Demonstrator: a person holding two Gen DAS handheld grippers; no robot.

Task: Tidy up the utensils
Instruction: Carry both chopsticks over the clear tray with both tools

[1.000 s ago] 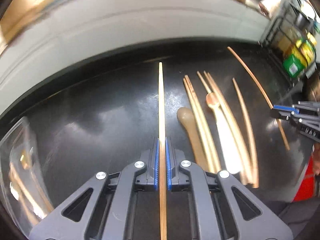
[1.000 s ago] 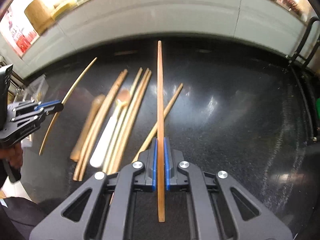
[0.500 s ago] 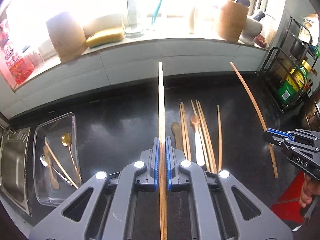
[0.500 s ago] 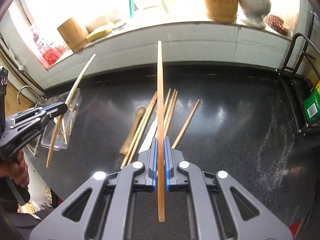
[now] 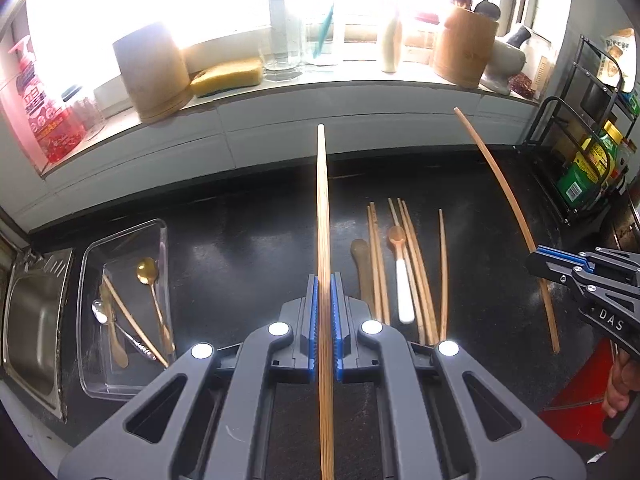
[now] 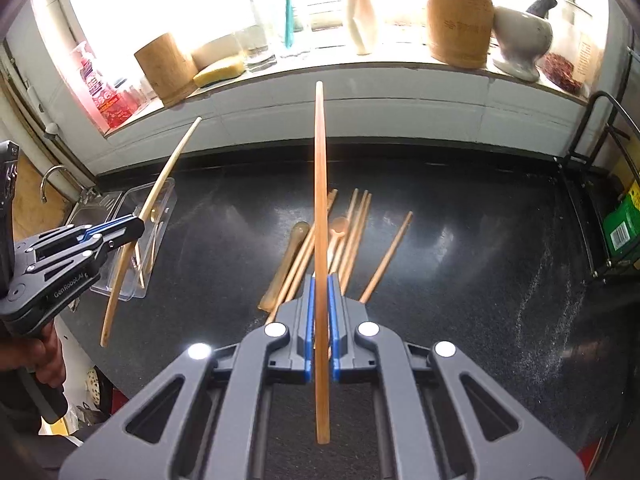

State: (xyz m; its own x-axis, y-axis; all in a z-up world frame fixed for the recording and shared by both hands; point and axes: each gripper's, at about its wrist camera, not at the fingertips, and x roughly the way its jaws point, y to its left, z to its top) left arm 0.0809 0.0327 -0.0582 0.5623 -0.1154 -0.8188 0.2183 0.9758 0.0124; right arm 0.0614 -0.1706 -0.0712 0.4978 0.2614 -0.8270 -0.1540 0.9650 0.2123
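You held your left tongs (image 5: 325, 308) pinched on a pale chopstick (image 5: 323, 216), which ran straight forward between the blue pads above the black desk (image 5: 240, 248). Your right tongs (image 6: 319, 312) were likewise pressed onto a darker chopstick (image 6: 320, 184), its tip raised toward the windowsill (image 6: 360, 76). On the desk between the two lay a loose bundle of chopsticks (image 5: 416, 264), with a white-handled spoon (image 5: 402, 280) among them and a stubby wooden utensil (image 5: 362, 268) just beside their left edge. Off to the left a clear tray (image 5: 90, 384) sat near the steel sink (image 5: 32, 320), holding a gold spoon (image 5: 150, 288), a silver spoon (image 5: 102, 312) and what looked like a wooden stick or two, though the glare made that hard to count. A wire rack (image 5: 580, 160) stood at the desk's right end.
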